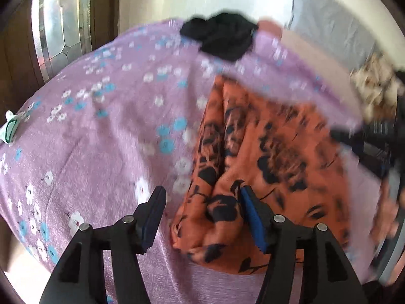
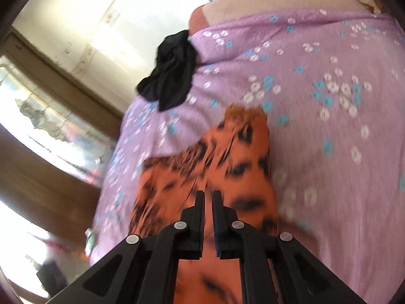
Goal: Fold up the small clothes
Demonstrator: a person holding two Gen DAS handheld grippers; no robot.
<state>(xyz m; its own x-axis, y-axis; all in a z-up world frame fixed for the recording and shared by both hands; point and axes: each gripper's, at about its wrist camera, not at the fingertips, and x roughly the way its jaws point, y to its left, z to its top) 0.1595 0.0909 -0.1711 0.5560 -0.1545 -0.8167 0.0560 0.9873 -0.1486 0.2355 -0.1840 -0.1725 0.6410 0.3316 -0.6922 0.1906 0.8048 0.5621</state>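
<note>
Lilac bedspread [image 1: 96,131] with white and blue flowers across a bed, pale wall behind, patterned glass door [image 1: 60,27] at left in the left wrist view

Orange garment with black print [image 1: 265,147] lying rumpled on the bedspread, a long fold ridge running up its left part; seen again in the right wrist view [image 2: 202,157], badly blurred

Black garment [image 1: 222,35] bunched at the far edge of the bed, well apart from the orange one; also in the right wrist view [image 2: 172,76], hanging over the bedspread's edge

Left gripper [image 1: 202,202] low over the near corner of the orange garment, fingers wide apart, blue pads [image 1: 250,212] clear of the cloth, nothing pinched

Right gripper [image 2: 208,197] above the orange garment, fingers nearly together with a thin gap; no cloth visibly clamped between them

Small white and green item [image 1: 10,129] at the left edge of the bedspread, too small to identify
</note>
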